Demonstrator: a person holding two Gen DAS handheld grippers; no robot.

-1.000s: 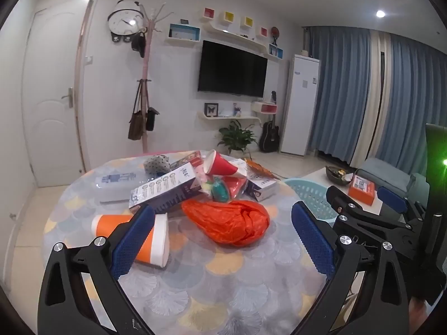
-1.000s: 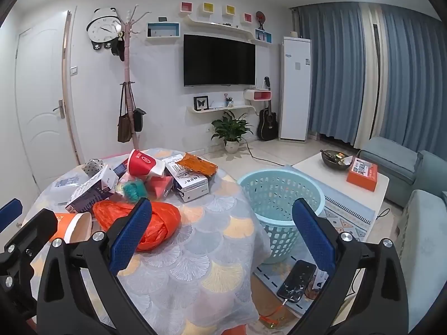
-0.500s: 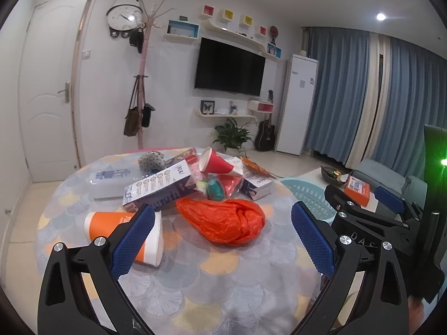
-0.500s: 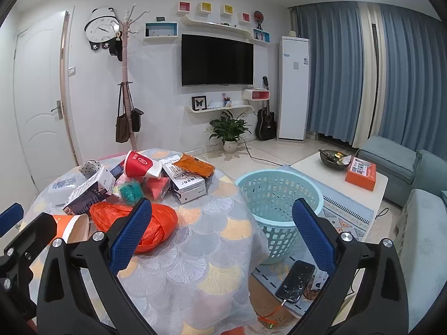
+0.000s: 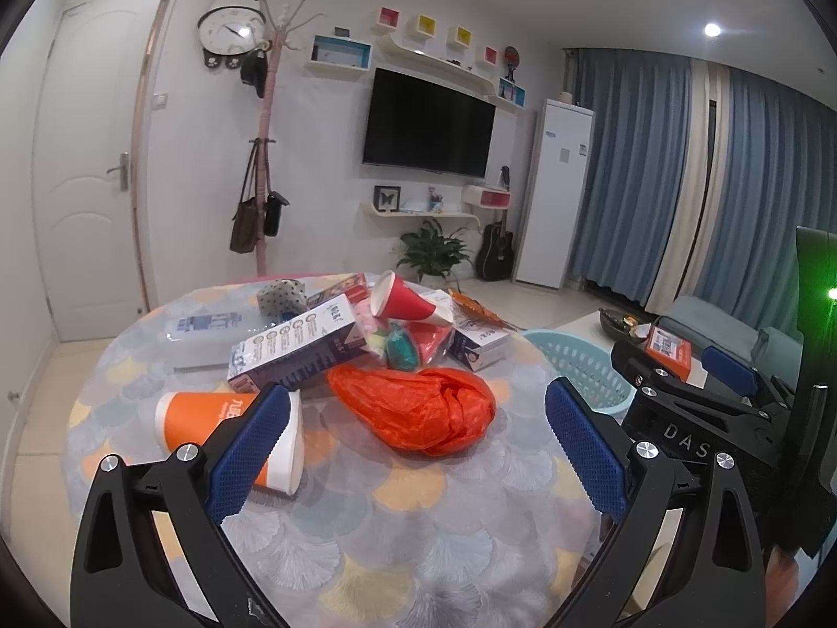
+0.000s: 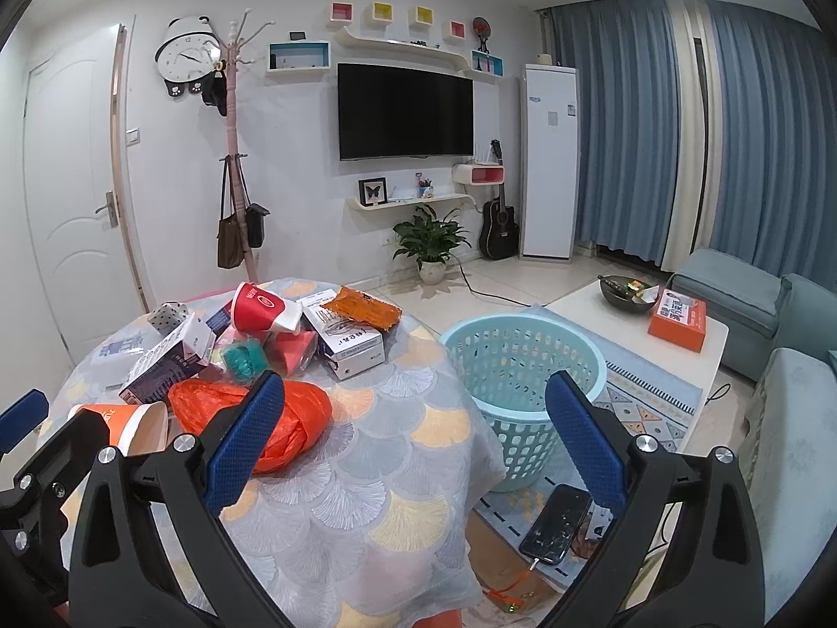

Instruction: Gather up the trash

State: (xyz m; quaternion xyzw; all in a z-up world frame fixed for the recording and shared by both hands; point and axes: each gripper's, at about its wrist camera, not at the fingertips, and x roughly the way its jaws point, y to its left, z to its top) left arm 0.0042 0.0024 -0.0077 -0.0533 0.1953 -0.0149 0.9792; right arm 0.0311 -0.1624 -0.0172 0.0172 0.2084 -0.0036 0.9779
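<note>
Trash lies on a round table [image 5: 418, 534]: a crumpled orange plastic bag [image 5: 418, 408] [image 6: 301, 418], an orange paper cup [image 5: 219, 434] on its side, a dark blue and white carton [image 5: 298, 350], a red paper cup [image 5: 403, 303] [image 6: 261, 309] and a white box [image 6: 350, 345] under an orange wrapper [image 6: 363, 311]. A light blue basket [image 6: 523, 366] stands on the floor right of the table. My left gripper [image 5: 418, 445] is open and empty above the near table, before the bag. My right gripper [image 6: 413, 445] is open and empty over the table's right edge.
A phone [image 6: 554, 528] on a cable lies on the rug by the basket. A white coffee table [image 6: 654, 324] with an orange box and a bowl stands further right, sofas beyond. A coat rack [image 6: 235, 157], door and TV line the far wall.
Both views have pulled back and risen slightly; the trash pile sits a little lower and farther. Both grippers stay open and empty.
</note>
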